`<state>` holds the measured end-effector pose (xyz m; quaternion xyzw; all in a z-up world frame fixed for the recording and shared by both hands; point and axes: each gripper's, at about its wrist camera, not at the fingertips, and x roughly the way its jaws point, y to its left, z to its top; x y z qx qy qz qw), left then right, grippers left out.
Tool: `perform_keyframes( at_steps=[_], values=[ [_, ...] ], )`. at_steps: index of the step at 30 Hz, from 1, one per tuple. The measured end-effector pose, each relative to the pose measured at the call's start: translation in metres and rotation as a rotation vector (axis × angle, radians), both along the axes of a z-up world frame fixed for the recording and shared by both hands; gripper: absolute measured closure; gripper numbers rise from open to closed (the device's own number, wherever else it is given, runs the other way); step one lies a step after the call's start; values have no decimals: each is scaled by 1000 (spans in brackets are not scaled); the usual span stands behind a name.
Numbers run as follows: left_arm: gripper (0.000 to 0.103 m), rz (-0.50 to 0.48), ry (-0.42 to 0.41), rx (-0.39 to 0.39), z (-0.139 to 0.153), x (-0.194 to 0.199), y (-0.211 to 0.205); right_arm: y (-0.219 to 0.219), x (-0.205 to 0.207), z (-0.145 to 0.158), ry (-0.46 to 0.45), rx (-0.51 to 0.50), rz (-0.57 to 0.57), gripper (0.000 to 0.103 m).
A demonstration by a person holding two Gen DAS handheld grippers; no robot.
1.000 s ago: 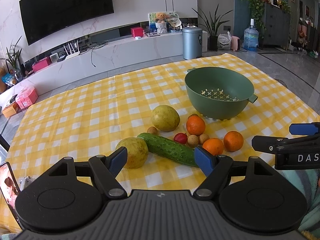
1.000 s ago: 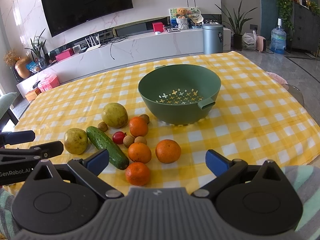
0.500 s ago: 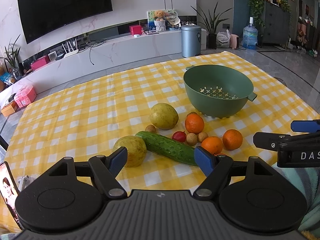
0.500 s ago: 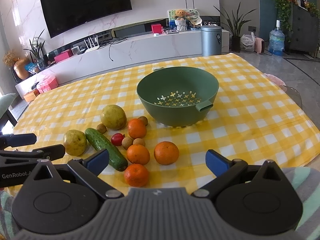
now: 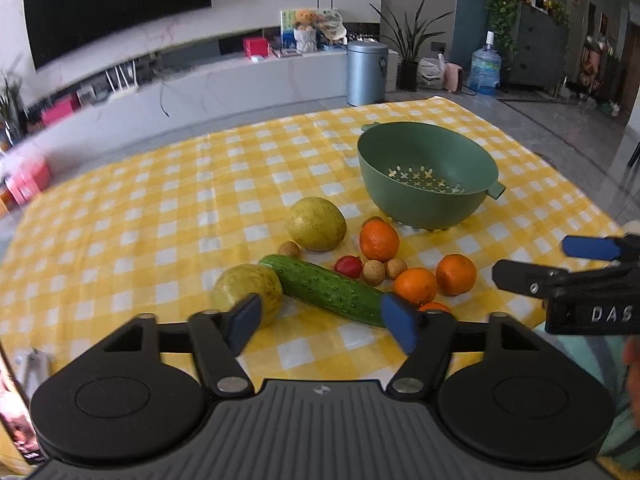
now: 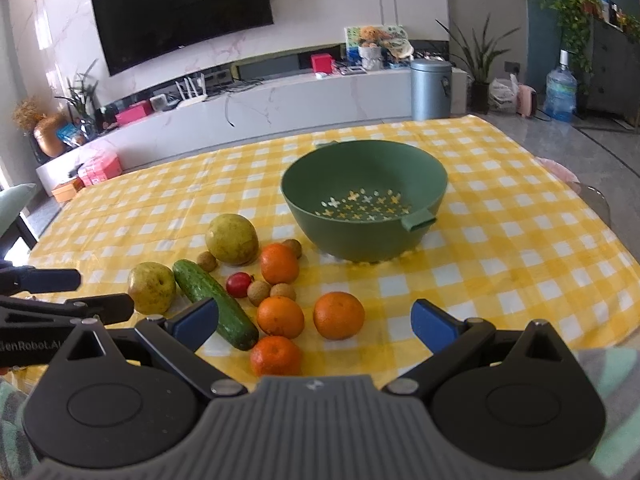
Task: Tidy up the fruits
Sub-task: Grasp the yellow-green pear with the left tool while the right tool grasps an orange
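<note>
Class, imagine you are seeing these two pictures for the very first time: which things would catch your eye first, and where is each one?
The green colander bowl stands empty toward the far side of the yellow checked tablecloth. Nearer the camera lies a cluster of produce: oranges, a long cucumber and two yellow-green fruits. In the foreground the right gripper hangs open above the cloth's near edge.

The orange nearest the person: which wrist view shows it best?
The right wrist view. There the nearest orange sits in full sight, in front of the cucumber, with only its lower edge behind the camera housing. In the left wrist view only a sliver peeks out behind the left claw's blue fingertip.
</note>
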<state>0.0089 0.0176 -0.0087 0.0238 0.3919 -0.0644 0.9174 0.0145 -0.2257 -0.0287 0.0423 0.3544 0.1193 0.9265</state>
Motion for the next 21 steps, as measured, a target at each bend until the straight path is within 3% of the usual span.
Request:
perform_keyframes(
  at_steps=[1,3,5,9,14,16,21],
  values=[
    [41,4,18,-29,-1,3,4,1,2,-2,-4,7,11,4],
    [48,6,42,-84,-4,9,11,4,8,-9,4,12,28,7],
    [53,7,57,-106,-7,16,15,7,18,-16,38,24,47,19],
    [53,19,57,-102,-11,32,17,10,40,-30,102,75,66,32],
    [49,9,67,-69,-25,43,12,3,59,-47,183,94,-6,52],
    [49,59,58,-52,-31,46,18,1,64,-53,205,117,-23,53],
    [36,137,64,46,-43,54,33,3,72,-59,186,83,-104,53]
  ],
)
